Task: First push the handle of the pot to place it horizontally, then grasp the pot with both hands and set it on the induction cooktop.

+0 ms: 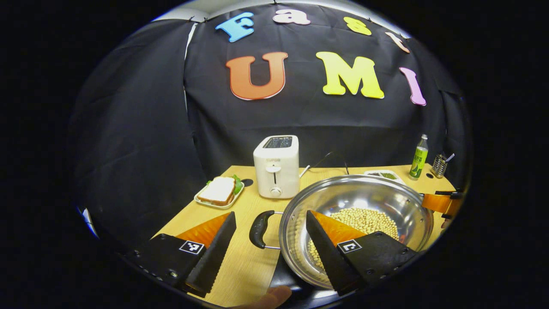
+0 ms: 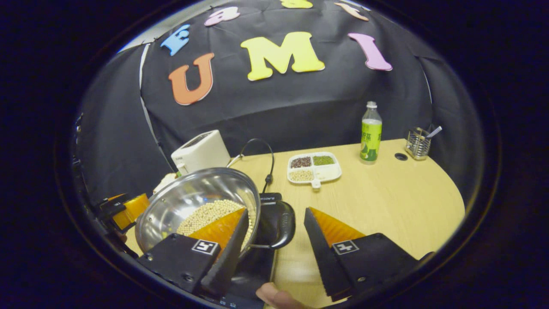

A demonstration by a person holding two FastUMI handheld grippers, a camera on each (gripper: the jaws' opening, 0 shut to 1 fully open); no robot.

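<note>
A steel pot (image 1: 356,201) holding soybeans rests over a black induction cooktop (image 2: 269,201). In the left gripper view its black loop handle (image 1: 259,229) lies between my open left gripper's (image 1: 270,214) fingers, and the right-hand finger reaches over the rim above the beans. In the right gripper view the pot (image 2: 193,197) is at the left. Its other handle (image 2: 281,225) sits between my open right gripper's (image 2: 276,210) fingers, the left-hand finger inside the rim. Neither gripper presses on the handle. Each gripper also appears beyond the pot in the other's view: the right gripper (image 1: 439,202), the left gripper (image 2: 124,210).
On the wooden table (image 2: 386,201) stand a white toaster (image 1: 276,165), a plate with a sandwich (image 1: 219,192), a green bottle (image 2: 371,133), a wire utensil holder (image 2: 418,143) and a divided tray of beans (image 2: 314,167). A black cable (image 2: 266,156) loops behind the cooktop.
</note>
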